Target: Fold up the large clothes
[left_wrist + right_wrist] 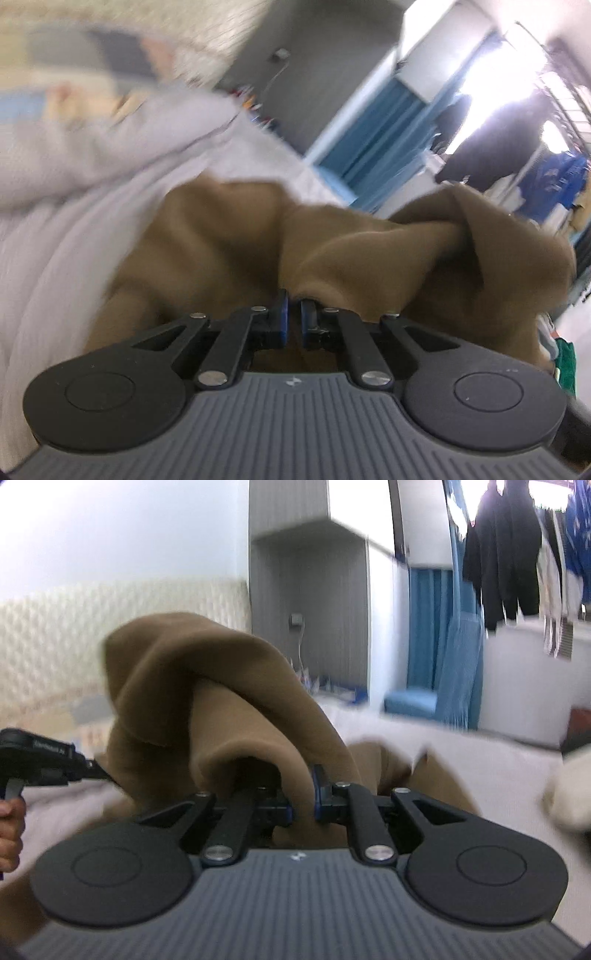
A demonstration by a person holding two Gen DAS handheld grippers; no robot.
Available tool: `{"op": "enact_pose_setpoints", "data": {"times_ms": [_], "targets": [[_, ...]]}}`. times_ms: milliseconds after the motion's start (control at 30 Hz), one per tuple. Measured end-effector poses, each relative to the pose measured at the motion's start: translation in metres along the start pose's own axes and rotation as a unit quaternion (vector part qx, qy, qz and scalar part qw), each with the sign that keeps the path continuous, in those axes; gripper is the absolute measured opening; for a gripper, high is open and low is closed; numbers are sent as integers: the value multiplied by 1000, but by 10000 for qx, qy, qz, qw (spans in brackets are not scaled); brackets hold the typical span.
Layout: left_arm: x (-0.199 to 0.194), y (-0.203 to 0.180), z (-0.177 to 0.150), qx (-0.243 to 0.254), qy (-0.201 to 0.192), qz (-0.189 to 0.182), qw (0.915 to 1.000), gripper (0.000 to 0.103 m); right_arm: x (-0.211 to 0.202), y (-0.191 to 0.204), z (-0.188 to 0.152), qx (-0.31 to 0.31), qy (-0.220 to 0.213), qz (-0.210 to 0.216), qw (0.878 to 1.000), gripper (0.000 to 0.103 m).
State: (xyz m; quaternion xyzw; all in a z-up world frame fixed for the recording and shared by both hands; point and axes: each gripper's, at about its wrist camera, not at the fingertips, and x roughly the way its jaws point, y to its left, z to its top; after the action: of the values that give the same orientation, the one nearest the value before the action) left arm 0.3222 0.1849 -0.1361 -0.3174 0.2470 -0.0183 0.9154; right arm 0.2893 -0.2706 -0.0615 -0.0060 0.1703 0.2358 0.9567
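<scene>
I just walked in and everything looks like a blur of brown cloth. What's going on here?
A person is folding a large brown garment over a bed with a pale cover, a handheld gripper in each hand. The left gripper and the right gripper are each shut on a bunched part of the cloth, holding it lifted off the bed. The rest trails down onto the cover. Nothing looks neatly folded yet.

Brown garment (207, 686) bunched, lifted above the bed.
</scene>
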Motion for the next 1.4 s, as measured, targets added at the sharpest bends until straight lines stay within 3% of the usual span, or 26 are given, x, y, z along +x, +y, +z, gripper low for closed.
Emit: {"op": "enact_pose_setpoints", "data": {"times_ms": [100, 233, 333, 400, 467, 500, 533, 600, 767, 867, 933, 1033, 1267, 1400], "targets": [[6, 25, -17, -467, 268, 62, 9985, 6, 10, 8, -31, 137, 570, -132, 9982, 14], [5, 33, -23, -464, 385, 93, 9981, 7, 29, 4, -52, 250, 1090, -509, 9924, 14], [3, 35, -24, -548, 448, 33, 9975, 7, 36, -13, -51, 800, 1389, -433, 9861, 16], [-1, 36, -22, -660, 446, 16, 9968, 8, 28, -14, -47, 1067, 1463, -367, 9828, 20], [-11, 36, -20, -782, 398, -10, 9961, 9, 23, -16, -43, 1221, 1525, -304, 9803, 38], [-16, 35, -18, -801, 334, -85, 9962, 20, 18, -15, -42, 1313, 1563, -236, 9787, 43], [-20, 32, -15, -802, 269, -148, 9963, 37, 11, -17, -41, 1457, 1543, -125, 9771, 49], [-32, 28, -11, -771, 111, -300, 9965, 44, -3, -17, -40, 1657, 1461, 66, 9753, 50], [-45, -1, -1, -282, -119, -679, 9972, 45, -35, -16, -31, 1745, 985, 431, 9788, 50], [-43, -22, 2, 7, -163, -1032, 9945, 45, -44, -14, -21, 1594, 512, 386, 9851, 52], [-44, -38, 3, 266, -286, -1060, 9936, 45, -44, -13, -12, 1621, 168, 412, 9858, 52], [-41, -57, 8, 209, -353, -1297, 9907, 45, -37, -13, -3, 1700, -241, 344, 9845, 52], [-17, -87, 6, 525, -314, -1416, 9880, 45, 0, 0, 12, 1671, -220, 395, 9849, 52], [7, -105, -4, 1089, -139, -1233, 9863, 45, 20, 10, 7, 1534, -44, 471, 9870, 50]]}}
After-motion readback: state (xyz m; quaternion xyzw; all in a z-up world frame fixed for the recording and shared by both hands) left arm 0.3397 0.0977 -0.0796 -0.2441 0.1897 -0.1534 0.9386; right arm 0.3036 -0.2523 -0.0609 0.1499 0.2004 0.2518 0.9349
